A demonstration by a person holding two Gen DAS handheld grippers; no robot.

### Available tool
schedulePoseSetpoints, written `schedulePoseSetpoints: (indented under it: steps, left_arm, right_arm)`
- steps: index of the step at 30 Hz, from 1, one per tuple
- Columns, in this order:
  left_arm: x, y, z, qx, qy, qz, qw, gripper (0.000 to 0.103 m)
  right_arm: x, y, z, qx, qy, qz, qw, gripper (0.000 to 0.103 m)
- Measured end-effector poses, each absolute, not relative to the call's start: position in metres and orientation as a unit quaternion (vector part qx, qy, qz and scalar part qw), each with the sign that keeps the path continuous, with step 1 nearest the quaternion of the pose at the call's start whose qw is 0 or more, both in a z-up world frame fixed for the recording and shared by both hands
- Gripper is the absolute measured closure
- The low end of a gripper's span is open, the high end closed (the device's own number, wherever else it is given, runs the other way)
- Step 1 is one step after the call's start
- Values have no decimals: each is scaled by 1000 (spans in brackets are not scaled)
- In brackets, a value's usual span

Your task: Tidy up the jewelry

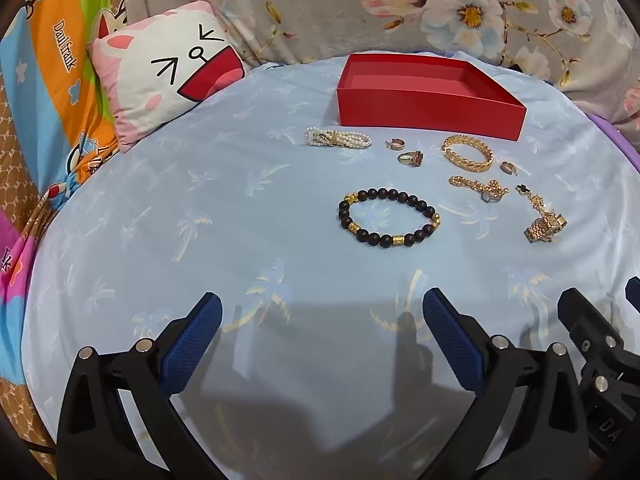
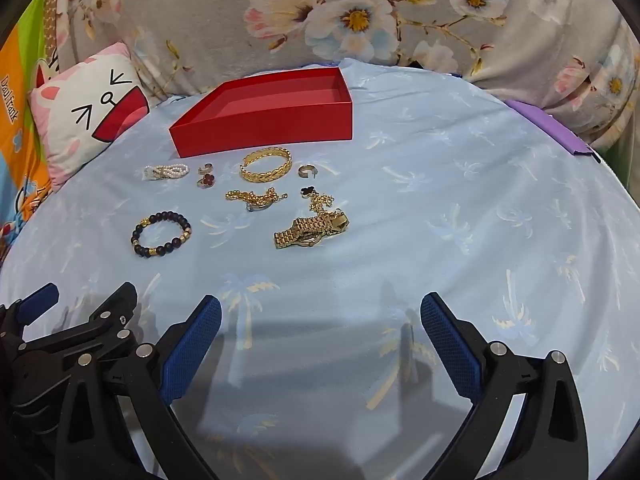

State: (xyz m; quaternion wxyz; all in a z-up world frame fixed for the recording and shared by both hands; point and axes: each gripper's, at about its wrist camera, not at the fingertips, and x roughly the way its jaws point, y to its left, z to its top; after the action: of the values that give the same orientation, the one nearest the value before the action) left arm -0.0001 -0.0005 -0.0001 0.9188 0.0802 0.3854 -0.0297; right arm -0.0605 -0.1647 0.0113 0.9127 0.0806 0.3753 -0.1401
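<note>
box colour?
Red box, inside and out; clearest in the left wrist view.

A soft, matt pale-blue cotton-like bed sheet printed with palm trees lies slightly creased. The shallow red cardboard box looks smooth and matt. The wide gold braided metal bangle and gold link-band metal watch shine glossy. The dark round-bead bracelet with gold spacers has dull, matt beads; the white pearl-strand bracelet gleams softly. The left gripper has matt black plastic arms and finely textured blue pads, as does the right gripper.
</note>
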Motion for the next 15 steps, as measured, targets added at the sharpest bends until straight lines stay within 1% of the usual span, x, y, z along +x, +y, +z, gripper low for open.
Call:
schedulePoseSetpoints:
  steps: [15]
  left_arm:
    - [2,2,0,75,384,-30,920,5]
  right_arm:
    - [-59,-165,10,85,374,-137,913,5]
